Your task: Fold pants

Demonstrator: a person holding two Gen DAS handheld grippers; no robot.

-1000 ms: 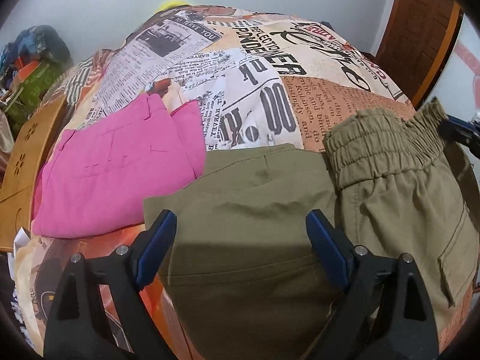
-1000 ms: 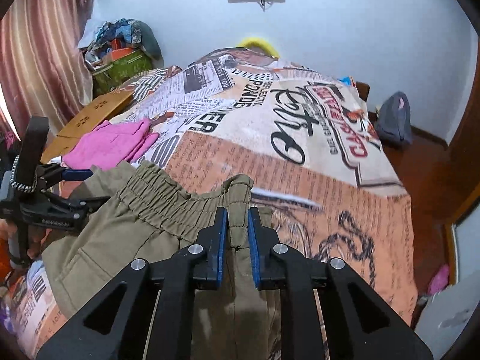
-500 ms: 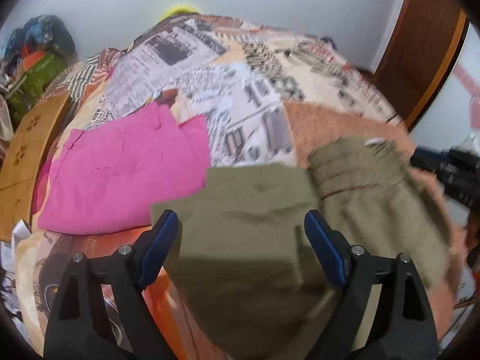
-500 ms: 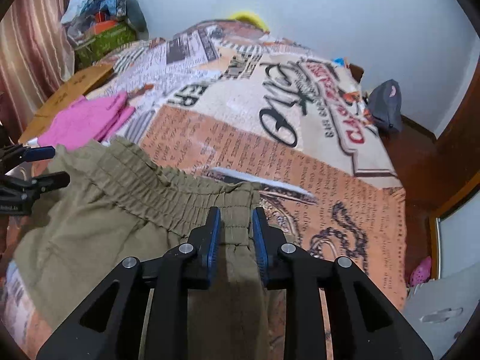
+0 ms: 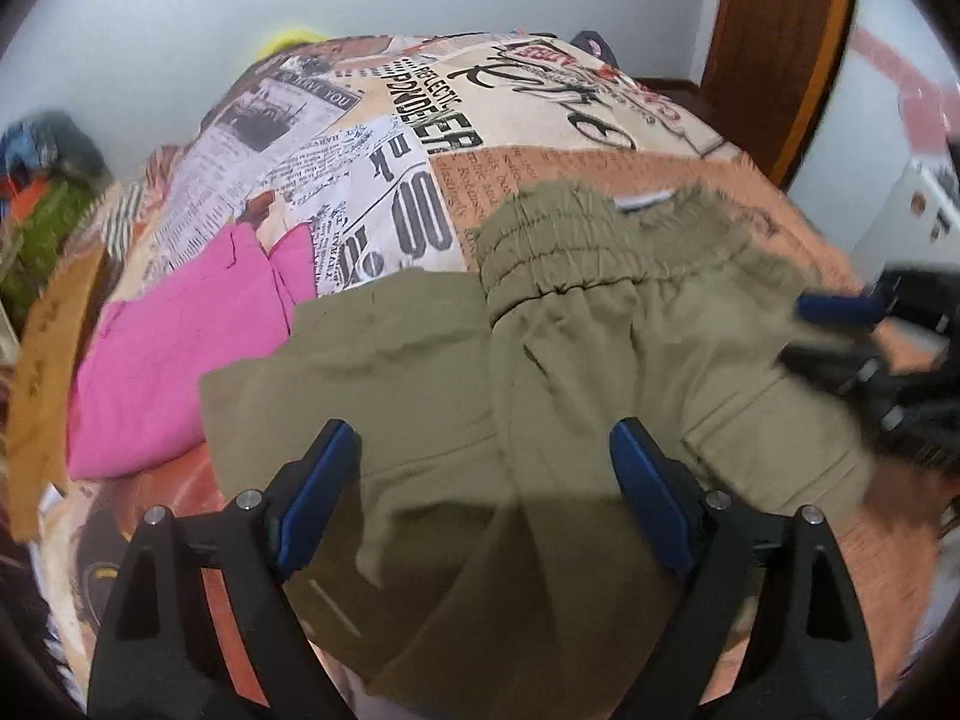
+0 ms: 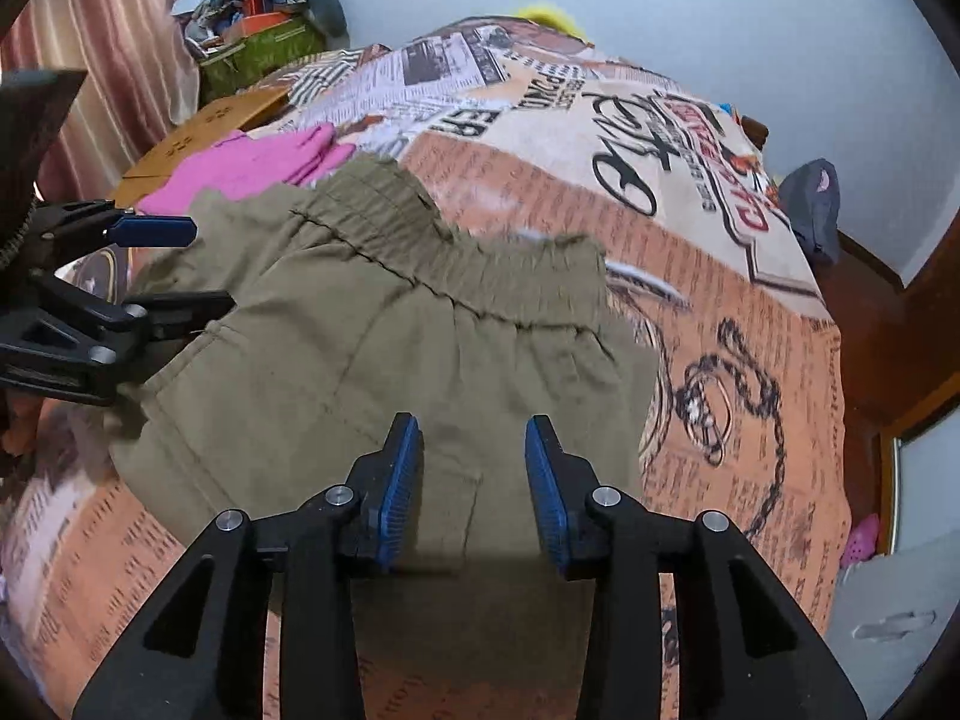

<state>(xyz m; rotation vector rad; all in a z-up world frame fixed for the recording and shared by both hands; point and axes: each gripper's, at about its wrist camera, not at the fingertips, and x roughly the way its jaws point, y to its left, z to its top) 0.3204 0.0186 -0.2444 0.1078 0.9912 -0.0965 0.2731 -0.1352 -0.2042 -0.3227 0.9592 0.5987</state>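
Olive-green pants point(image 5: 480, 372) lie folded on the printed bedspread, elastic waistband point(image 5: 588, 240) toward the far side. They also show in the right wrist view point(image 6: 372, 324). My left gripper point(image 5: 480, 492) is open and empty, hovering over the near part of the pants. My right gripper point(image 6: 474, 480) is open and empty above the pants' right side, near a pocket. The right gripper shows blurred at the right edge of the left wrist view point(image 5: 864, 324). The left gripper shows at the left edge of the right wrist view point(image 6: 150, 264).
A folded pink garment point(image 5: 180, 354) lies left of the pants. The bedspread point(image 5: 540, 108) stretches far beyond. A wooden board point(image 5: 42, 372) and piled clutter point(image 6: 264, 6) sit at the left. A dark bag point(image 6: 813, 210) lies on the floor at right, by a wooden door point(image 5: 774, 48).
My right gripper has let go of the waistband, opened, and pulled back toward the near side. The waistband now lies flat on the bed. My left gripper stayed open.
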